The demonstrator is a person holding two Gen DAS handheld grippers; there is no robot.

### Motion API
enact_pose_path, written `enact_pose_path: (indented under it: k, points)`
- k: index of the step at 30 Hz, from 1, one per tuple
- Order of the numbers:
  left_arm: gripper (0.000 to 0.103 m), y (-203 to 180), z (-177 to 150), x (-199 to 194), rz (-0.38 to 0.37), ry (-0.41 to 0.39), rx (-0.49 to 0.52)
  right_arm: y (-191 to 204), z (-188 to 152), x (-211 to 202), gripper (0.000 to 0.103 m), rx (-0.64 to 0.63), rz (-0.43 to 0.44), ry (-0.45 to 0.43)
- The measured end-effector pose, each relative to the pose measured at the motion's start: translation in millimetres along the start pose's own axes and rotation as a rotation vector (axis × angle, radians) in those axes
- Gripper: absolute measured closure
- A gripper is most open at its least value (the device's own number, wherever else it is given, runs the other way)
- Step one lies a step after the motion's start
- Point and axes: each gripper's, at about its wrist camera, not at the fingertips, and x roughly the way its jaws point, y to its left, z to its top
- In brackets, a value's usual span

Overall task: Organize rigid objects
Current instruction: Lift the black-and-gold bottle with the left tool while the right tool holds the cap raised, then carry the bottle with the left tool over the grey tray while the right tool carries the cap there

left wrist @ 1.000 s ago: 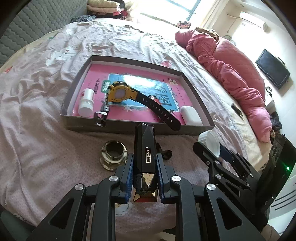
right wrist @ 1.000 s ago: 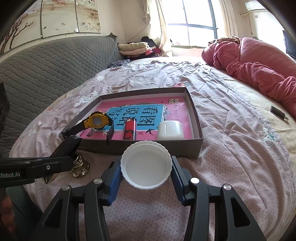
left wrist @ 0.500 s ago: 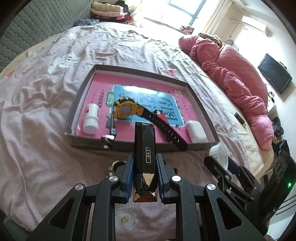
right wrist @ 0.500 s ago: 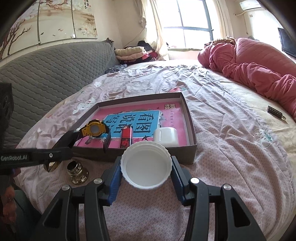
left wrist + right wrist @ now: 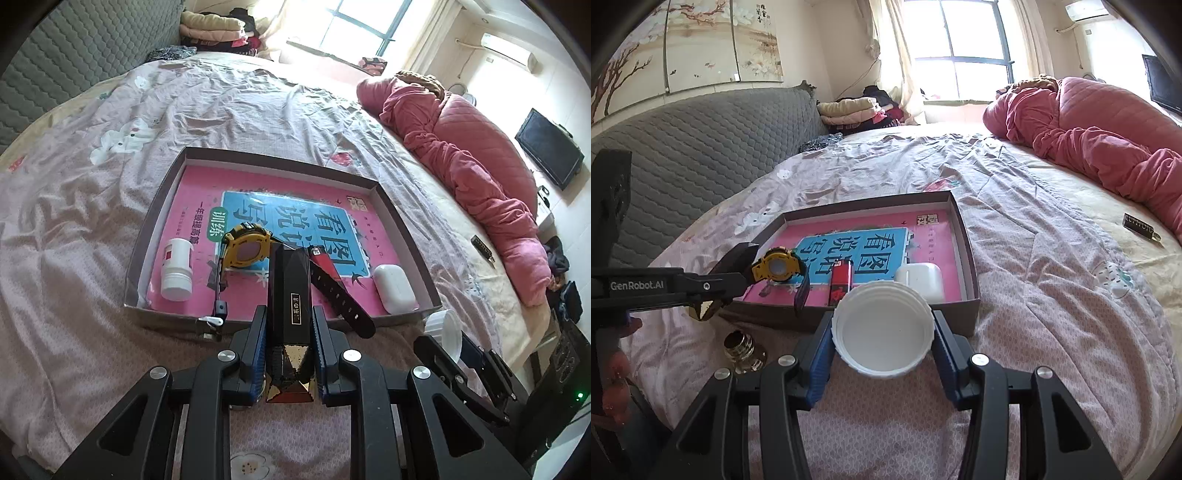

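Note:
My left gripper (image 5: 289, 325) is shut on a black faceted bottle with a gold base (image 5: 289, 306), held above the bed just before the near wall of a shallow cardboard box (image 5: 155, 218). My right gripper (image 5: 882, 332) is shut on a white ribbed plastic lid (image 5: 882, 336), also before the box (image 5: 967, 254). In the box, on a pink book, lie a yellow watch (image 5: 248, 251), a white pill bottle (image 5: 177, 267), a white earbud case (image 5: 394, 288) and a red lighter (image 5: 842, 280). The left gripper also shows in the right wrist view (image 5: 713, 284).
A gold metal cap (image 5: 742, 349) stands on the bedsheet left of my right gripper. A pink quilt (image 5: 461, 155) lies along the right side of the bed. A small dark object (image 5: 1139, 225) lies on the sheet at right. A grey padded headboard (image 5: 683, 147) is at left.
Both grippers have risen and drawn closer to the box with their objects still held. The gold cap has dropped out of the left wrist view.

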Motion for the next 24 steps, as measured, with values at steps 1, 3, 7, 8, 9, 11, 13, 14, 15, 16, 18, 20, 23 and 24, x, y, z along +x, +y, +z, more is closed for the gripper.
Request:
enact_pose_path:
  k: [1, 3, 7, 8, 9, 11, 13, 14, 15, 16, 18, 20, 23, 24]
  points:
    - [0.081, 0, 1, 2, -0.001, 0.001, 0.001, 0, 0, 0, 0.053, 0.001, -0.001, -0.003]
    - [0.081, -1, 2, 5, 0.000, 0.004, 0.003, -1, 1, 1, 0.053, 0.000, -0.001, -0.003]
    - [0.081, -1, 5, 9, -0.002, 0.006, 0.001, -2, 2, 2, 0.053, 0.001, -0.005, -0.005]
    - [0.081, -1, 5, 9, -0.001, 0.006, 0.002, -2, 2, 2, 0.053, 0.000, -0.006, -0.005]
    - [0.081, -1, 6, 9, -0.001, 0.006, 0.001, -2, 2, 2, 0.053, 0.001, -0.006, -0.004]
    - [0.081, 0, 8, 13, 0.004, 0.012, 0.001, -3, 3, 3, 0.053, 0.007, -0.002, -0.007]
    - [0.081, 2, 11, 17, 0.009, 0.014, 0.000, -4, 4, 3, 0.053, 0.008, -0.003, -0.008]
    - [0.081, 2, 12, 19, 0.011, 0.015, 0.000, -4, 4, 3, 0.053, 0.008, -0.005, -0.010]
    - [0.081, 3, 14, 22, 0.014, 0.017, 0.000, -4, 4, 3, 0.053, 0.009, -0.006, -0.009]
    - [0.081, 5, 15, 24, 0.017, 0.019, 0.000, -5, 4, 3, 0.053, 0.010, -0.006, -0.008]
    - [0.081, 6, 18, 28, 0.022, 0.021, 0.003, -6, 4, 4, 0.053, 0.014, -0.007, -0.007]
    - [0.081, 8, 20, 33, 0.029, 0.025, 0.008, -7, 4, 5, 0.053, 0.017, -0.008, -0.006]
    - [0.081, 10, 22, 40, 0.040, 0.031, 0.013, -7, 5, 6, 0.053, 0.016, -0.007, -0.007]
    - [0.081, 11, 23, 42, 0.046, 0.031, 0.016, -7, 5, 6, 0.053, 0.016, -0.007, -0.006]
